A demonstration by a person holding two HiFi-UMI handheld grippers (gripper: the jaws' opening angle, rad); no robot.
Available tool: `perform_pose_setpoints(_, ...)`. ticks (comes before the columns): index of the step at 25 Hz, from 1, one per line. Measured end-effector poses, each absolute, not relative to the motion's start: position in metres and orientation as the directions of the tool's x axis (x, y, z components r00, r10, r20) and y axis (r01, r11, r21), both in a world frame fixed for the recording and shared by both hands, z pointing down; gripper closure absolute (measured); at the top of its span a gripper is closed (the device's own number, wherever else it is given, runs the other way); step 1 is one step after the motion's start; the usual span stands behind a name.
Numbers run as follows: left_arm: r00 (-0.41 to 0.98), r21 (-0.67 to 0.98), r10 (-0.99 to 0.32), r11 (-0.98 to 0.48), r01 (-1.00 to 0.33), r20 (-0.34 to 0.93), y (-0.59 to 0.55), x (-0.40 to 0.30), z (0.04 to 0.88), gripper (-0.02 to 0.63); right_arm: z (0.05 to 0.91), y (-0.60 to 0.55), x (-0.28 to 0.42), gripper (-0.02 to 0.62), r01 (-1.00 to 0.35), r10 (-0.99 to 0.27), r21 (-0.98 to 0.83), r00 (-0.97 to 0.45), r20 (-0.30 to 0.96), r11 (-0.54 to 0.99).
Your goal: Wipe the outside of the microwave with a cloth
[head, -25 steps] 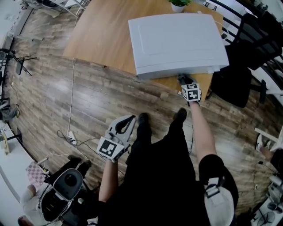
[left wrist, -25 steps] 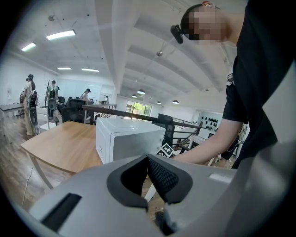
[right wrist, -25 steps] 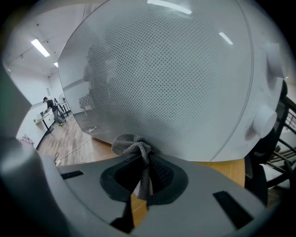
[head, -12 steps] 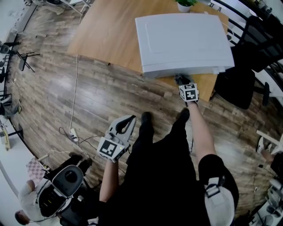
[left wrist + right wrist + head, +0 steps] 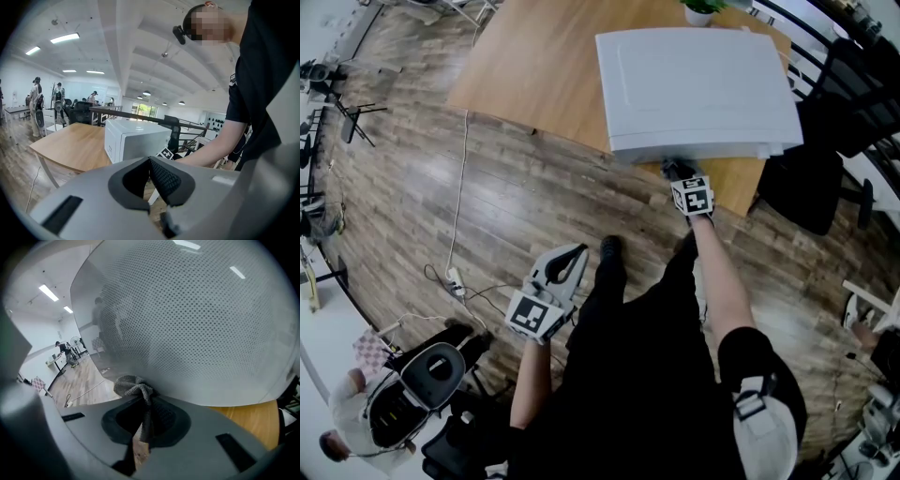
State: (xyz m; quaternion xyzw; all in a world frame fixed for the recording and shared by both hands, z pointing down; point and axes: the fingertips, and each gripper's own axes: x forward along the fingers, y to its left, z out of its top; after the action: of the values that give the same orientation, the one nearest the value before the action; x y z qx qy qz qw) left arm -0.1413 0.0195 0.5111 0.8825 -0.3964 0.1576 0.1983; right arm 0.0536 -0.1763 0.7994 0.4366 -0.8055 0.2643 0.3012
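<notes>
A white microwave (image 5: pixel 694 89) stands on a wooden table (image 5: pixel 534 84) and also shows in the left gripper view (image 5: pixel 136 138). My right gripper (image 5: pixel 677 172) is shut on a grey cloth (image 5: pixel 133 386) and presses it against the microwave's dotted front window (image 5: pixel 197 319), low on the door. In the head view the cloth (image 5: pixel 675 170) shows just under the microwave's front edge. My left gripper (image 5: pixel 565 263) hangs away from the table beside my leg. Its jaws are shut with nothing between them (image 5: pixel 149 168).
A black office chair (image 5: pixel 811 178) stands right of the table. A potted plant (image 5: pixel 703 9) sits behind the microwave. A white cable and power strip (image 5: pixel 455 281) lie on the wooden floor at left. A black device (image 5: pixel 412 394) and a person stand at lower left.
My right gripper with the cloth has slid a little to the left along the microwave's front. The left gripper has stayed where it was.
</notes>
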Motion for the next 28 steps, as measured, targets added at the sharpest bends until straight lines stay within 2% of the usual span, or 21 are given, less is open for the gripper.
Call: perform_pose_setpoints(28,0.563,0.205,-0.693,-0.533,-0.821,0.45,0.045,-0.201,0.507,0.603,0.799,-0.163,-0.06,0.577,-0.803,-0.492,-0.228,-0.533,0.688,0.55)
